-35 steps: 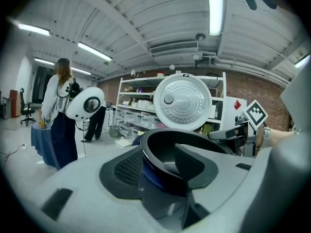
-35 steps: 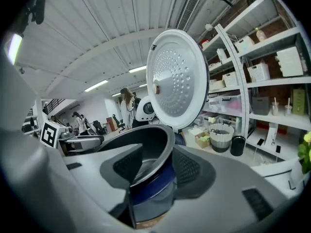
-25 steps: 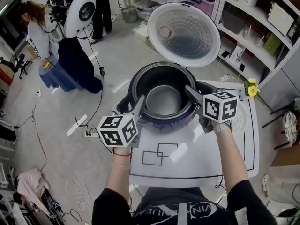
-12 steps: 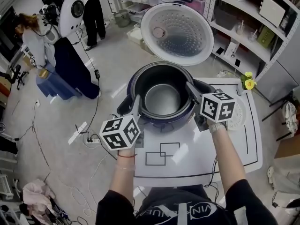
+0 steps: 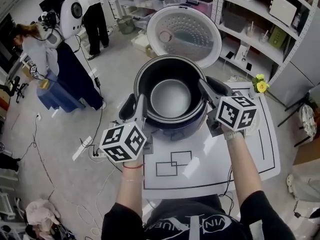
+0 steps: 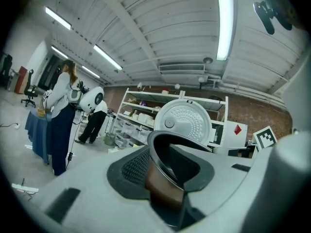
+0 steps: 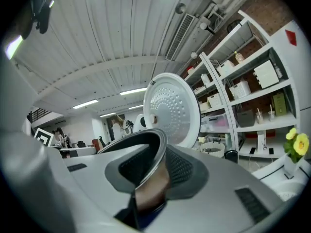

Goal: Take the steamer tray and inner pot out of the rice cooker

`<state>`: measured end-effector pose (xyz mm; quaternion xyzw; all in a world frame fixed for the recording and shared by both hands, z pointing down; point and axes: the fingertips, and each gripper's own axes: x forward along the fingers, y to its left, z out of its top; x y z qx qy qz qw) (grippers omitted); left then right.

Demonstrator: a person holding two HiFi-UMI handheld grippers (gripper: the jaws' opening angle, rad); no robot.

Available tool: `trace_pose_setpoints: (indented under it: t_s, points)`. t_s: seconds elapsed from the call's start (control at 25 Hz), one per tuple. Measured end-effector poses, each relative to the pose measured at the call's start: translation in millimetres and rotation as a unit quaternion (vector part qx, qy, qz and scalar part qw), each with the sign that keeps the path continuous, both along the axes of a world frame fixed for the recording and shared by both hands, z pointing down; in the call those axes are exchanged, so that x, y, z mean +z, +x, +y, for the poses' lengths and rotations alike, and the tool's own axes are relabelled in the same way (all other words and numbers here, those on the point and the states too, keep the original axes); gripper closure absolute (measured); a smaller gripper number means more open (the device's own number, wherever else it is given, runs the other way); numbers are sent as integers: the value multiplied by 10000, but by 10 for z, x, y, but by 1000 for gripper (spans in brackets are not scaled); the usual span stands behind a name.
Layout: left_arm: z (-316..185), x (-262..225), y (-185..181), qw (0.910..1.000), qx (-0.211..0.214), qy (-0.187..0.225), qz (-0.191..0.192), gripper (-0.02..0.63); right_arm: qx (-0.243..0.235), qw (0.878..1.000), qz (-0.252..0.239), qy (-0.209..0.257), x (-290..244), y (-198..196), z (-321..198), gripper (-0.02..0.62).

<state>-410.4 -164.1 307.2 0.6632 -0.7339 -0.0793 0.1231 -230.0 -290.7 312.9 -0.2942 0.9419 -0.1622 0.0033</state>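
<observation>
Left gripper and right gripper, jaws just closed, clamp the inner pot by its left and right rim; the shirt print perhaps reads "VIN".

In the head view the inner pot hides most of the rice cooker under it. In the left gripper view the broad grey fingers cover the pot's lower wall. The fingers do the same in the right gripper view. The worktop's near edge runs under the person's torso.
</observation>
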Motion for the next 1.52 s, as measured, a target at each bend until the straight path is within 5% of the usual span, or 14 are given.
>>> trace_pose_setpoints:
  t_s: [0.32,0.76,1.52]
  points:
    - [237,-572,192,9982,-120,577,-88,489,-146,9989,-379,241,-477,208,251,494]
    - [459,-1040,1078,9933,34,1146,-159,489,20,9961,-746,470,-913,1172,564,494]
    - [399,-372,2978,9892,1255,585,480,489,1269,9914,-315,-57,-229,3303,992,494]
